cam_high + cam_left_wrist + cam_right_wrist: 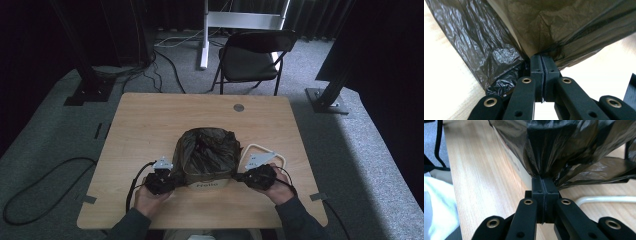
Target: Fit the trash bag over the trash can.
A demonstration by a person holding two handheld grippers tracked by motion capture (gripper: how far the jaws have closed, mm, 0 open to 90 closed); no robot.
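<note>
A black plastic bag (pixel 207 150) is draped over a small beige bin (pixel 206 185) near the front middle of the table. My left gripper (pixel 175 177) is at the bin's left side, and the left gripper view has its jaws (pixel 541 58) pressed together on a gathered fold of the bag (pixel 549 25). My right gripper (pixel 239 176) is at the bin's right side. In the right gripper view its jaws (pixel 543 181) pinch the bag's film (pixel 574 145) the same way. The bin's wall (pixel 516 167) shows under the film.
A white wire frame (pixel 265 150) lies on the wooden table (pixel 150 125) just right of the bin, close behind my right gripper. A small grey disc (pixel 238 107) sits near the far edge. A black folding chair (pixel 250 55) stands beyond the table.
</note>
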